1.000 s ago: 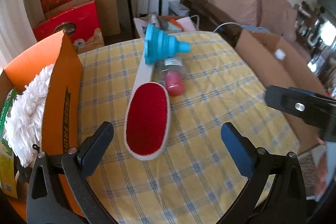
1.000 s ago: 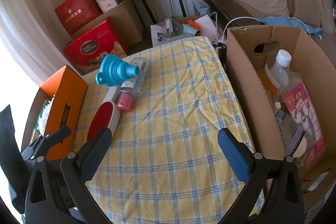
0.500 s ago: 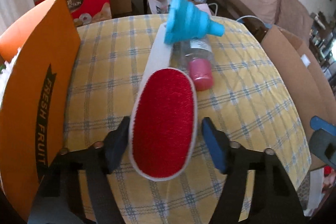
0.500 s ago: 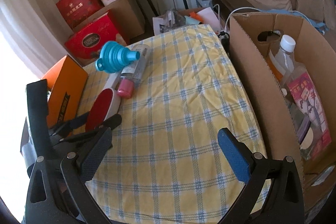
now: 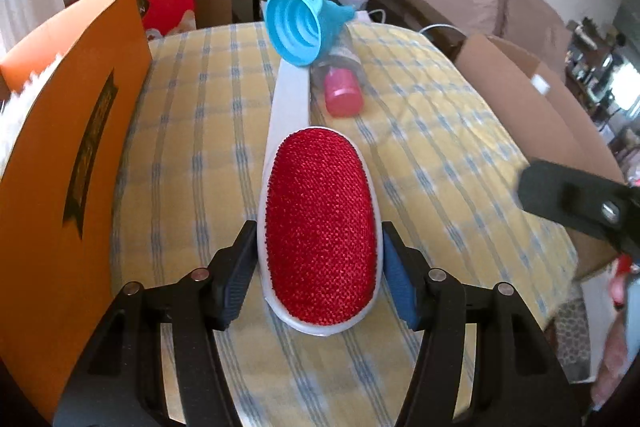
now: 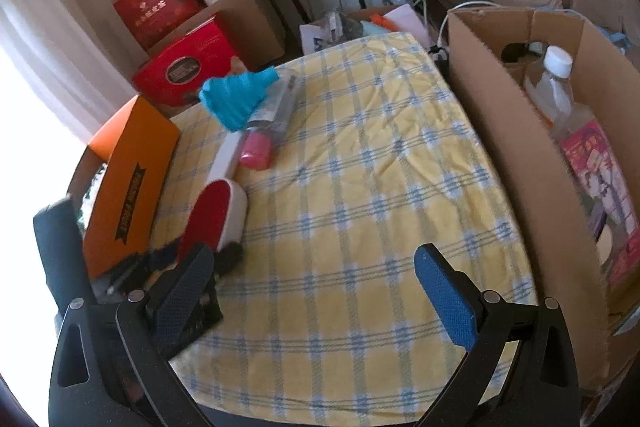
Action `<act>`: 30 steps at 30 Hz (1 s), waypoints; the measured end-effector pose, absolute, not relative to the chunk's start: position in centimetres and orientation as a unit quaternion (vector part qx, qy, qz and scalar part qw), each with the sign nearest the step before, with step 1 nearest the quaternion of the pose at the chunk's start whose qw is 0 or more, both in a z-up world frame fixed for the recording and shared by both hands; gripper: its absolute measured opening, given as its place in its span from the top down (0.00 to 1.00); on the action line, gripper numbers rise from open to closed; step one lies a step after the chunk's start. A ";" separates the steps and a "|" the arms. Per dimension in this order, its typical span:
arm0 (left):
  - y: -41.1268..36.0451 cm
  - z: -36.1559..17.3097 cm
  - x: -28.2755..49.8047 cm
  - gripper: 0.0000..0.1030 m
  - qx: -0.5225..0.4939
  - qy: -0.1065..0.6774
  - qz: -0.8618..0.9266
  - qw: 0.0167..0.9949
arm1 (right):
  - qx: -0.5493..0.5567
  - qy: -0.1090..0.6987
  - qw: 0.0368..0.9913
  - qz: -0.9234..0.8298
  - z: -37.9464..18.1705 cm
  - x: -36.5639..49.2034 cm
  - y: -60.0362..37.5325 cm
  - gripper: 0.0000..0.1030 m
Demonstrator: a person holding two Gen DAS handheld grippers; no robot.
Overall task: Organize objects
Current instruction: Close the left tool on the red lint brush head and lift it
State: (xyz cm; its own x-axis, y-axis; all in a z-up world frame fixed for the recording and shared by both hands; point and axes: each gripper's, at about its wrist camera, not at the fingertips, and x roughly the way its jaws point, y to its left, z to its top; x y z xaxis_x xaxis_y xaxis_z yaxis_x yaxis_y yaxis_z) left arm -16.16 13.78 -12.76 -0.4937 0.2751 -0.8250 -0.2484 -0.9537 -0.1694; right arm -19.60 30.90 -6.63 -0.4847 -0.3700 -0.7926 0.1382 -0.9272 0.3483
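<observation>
Red lint brush (image 5: 320,223) clamped btwn left hand-held gripper (image 5: 316,267) fingers

Yellow checked table (image 6: 360,219) carries lint brush (image 5: 320,227), pink-capped bottle (image 5: 342,91), funnel (image 5: 300,27).

The brush (image 5: 320,223) lies on the table (image 5: 460,163), its head between the left gripper's (image 5: 318,275) fingers. At its handle's far end sits the funnel (image 5: 298,23) — the bottle (image 5: 340,83) just right. One box (image 5: 68,155) stands left, another (image 6: 516,131) right.
</observation>
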 end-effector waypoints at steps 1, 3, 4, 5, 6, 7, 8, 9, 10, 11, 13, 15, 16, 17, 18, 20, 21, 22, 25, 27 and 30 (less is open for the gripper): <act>13.5 -12.7 -15.6 0.46 -0.482 -0.022 0.862 0.158 | 0.488 -0.123 0.153 -0.851 -6.7 -19.6 30.7 0.01; 13.3 -12.6 -15.0 0.46 -0.484 -0.032 0.858 0.166 | 0.491 -0.133 0.165 -0.845 -7.0 -19.5 30.4 0.01; 13.0 -12.5 -14.4 0.46 -0.486 -0.040 0.856 0.172 | 0.493 -0.139 0.171 -0.842 -7.1 -19.4 30.3 0.01; 13.0 -12.4 -14.1 0.46 -0.487 -0.043 0.855 0.175 | 0.498 -0.147 0.178 -0.836 -7.4 -19.4 30.1 0.01; 12.9 -12.3 -13.7 0.46 -0.488 -0.047 0.853 0.180 | 0.499 -0.152 0.182 -0.833 -7.5 -19.3 30.1 0.01; 12.8 -12.3 -13.2 0.46 -0.490 -0.050 0.851 0.184 | 0.503 -0.158 0.189 -0.829 -7.7 -19.3 29.9 0.02; 12.7 -12.2 -12.8 0.46 -0.490 -0.051 0.850 0.187 | 0.507 -0.161 0.193 -0.824 -7.9 -19.2 29.7 0.02; 12.7 -12.2 -12.3 0.46 -0.491 -0.051 0.849 0.190 | 0.512 -0.166 0.200 -0.819 -8.2 -19.2 29.5 0.03; 12.6 -12.2 -11.9 0.46 -0.492 -0.054 0.847 0.193 | 0.516 -0.169 0.207 -0.814 -8.5 -19.2 29.2 0.04; 12.5 -12.1 -11.6 0.46 -0.493 -0.057 0.846 0.195 | 0.523 -0.174 0.216 -0.806 -8.9 -19.1 28.9 0.06; 12.5 -12.2 -11.2 0.46 -0.496 -0.065 0.842 0.202 | 0.531 -0.179 0.225 -0.797 -9.4 -18.9 28.5 0.09; 12.3 -12.1 -10.9 0.46 -0.500 -0.077 0.837 0.210 | 0.540 -0.185 0.234 -0.787 -9.9 -18.7 27.9 0.12; 12.2 -12.1 -10.8 0.46 -0.504 -0.083 0.833 0.214 | 0.545 -0.190 0.241 -0.780 -10.2 -18.6 27.7 0.14; 12.2 -12.0 -10.7 0.46 -0.505 -0.088 0.831 0.216 | 0.548 -0.195 0.248 -0.774 -10.4 -18.5 27.5 0.16; 12.1 -12.0 -10.6 0.46 -0.506 -0.092 0.829 0.219 | 0.547 -0.197 0.250 -0.774 -10.3 -18.3 27.4 0.16; 12.1 -11.9 -10.4 0.46 -0.507 -0.098 0.827 0.223 | 0.550 -0.191 0.251 -0.773 -10.2 -18.1 27.1 0.21; 12.1 -11.9 -10.3 0.46 -0.507 -0.103 0.826 0.225 | 0.553 -0.188 0.254 -0.771 -10.2 -17.9 26.8 0.27; 12.0 -11.8 -10.1 0.46 -0.506 -0.107 0.825 0.227 | 0.556 -0.185 0.255 -0.769 -10.2 -17.8 26.7 0.31; 11.8 -11.5 -9.7 0.45 -0.505 -0.115 0.824 0.230 | 0.562 -0.178 0.266 -0.763 -10.1 -17.3 26.1 0.46; 11.6 -11.3 -9.5 0.45 -0.503 -0.120 0.824 0.232 | 0.559 -0.181 0.272 -0.762 -9.6 -16.8 25.9 0.55; 11.3 -10.3 -8.9 0.45 -0.491 -0.120 0.830 0.234 | 0.551 -0.172 0.273 -0.769 -8.6 -16.0 25.7 0.56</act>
